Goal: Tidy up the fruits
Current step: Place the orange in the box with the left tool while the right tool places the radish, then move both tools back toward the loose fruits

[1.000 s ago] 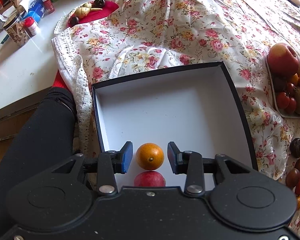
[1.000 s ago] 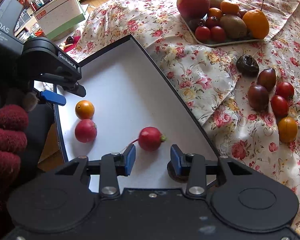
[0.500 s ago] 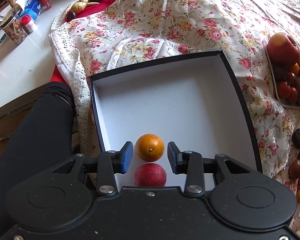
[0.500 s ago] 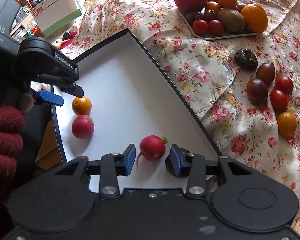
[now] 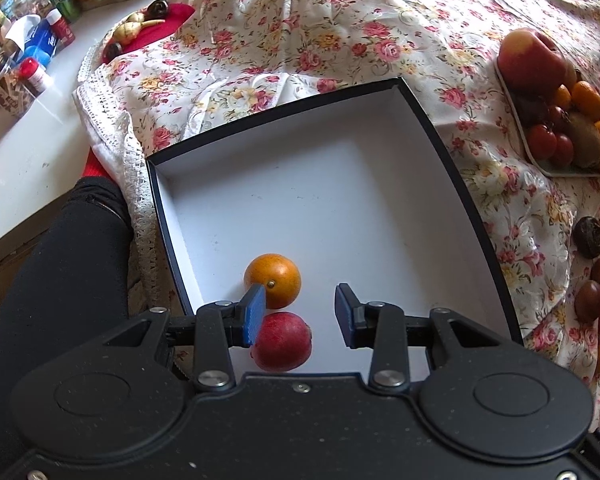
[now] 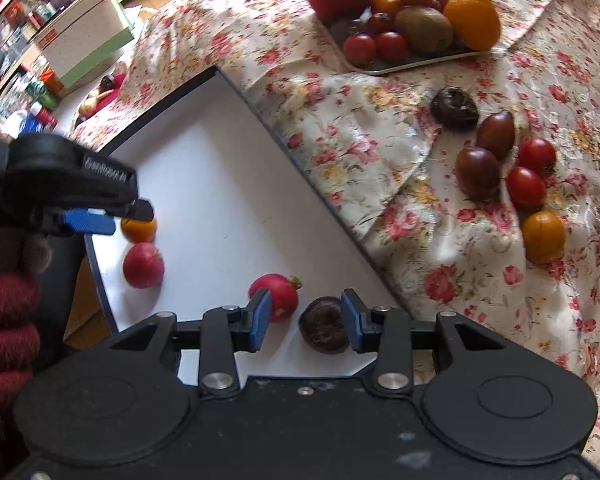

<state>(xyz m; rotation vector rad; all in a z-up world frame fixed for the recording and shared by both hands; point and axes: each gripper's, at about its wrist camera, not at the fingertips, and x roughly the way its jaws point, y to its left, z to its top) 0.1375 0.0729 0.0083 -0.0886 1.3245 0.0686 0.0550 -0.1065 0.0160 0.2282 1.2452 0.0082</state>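
Note:
A white box with a dark rim (image 5: 440, 132) lies on the flowered cloth. In it lie an orange fruit (image 5: 273, 280) and a red fruit (image 5: 282, 342) near the front left corner. My left gripper (image 5: 300, 314) is open above them, empty. In the right wrist view the box (image 6: 204, 184) also holds a radish (image 6: 278, 294) and a dark round fruit (image 6: 325, 326). My right gripper (image 6: 305, 320) is open and empty, the dark fruit between its fingers and the radish by the left finger. The left gripper (image 6: 100, 218) shows there too.
A tray of fruit (image 6: 404, 20) with an apple, kiwi and oranges stands at the back right. Several loose tomatoes and dark fruits (image 6: 500, 168) lie on the cloth right of the box. Bottles and cups (image 5: 28, 52) crowd the white counter at left.
Both grippers have pulled back and shifted right, open throughout. The orange fruit and the radish now sit left of the gaps between the fingers. The fruits in the box have not moved.

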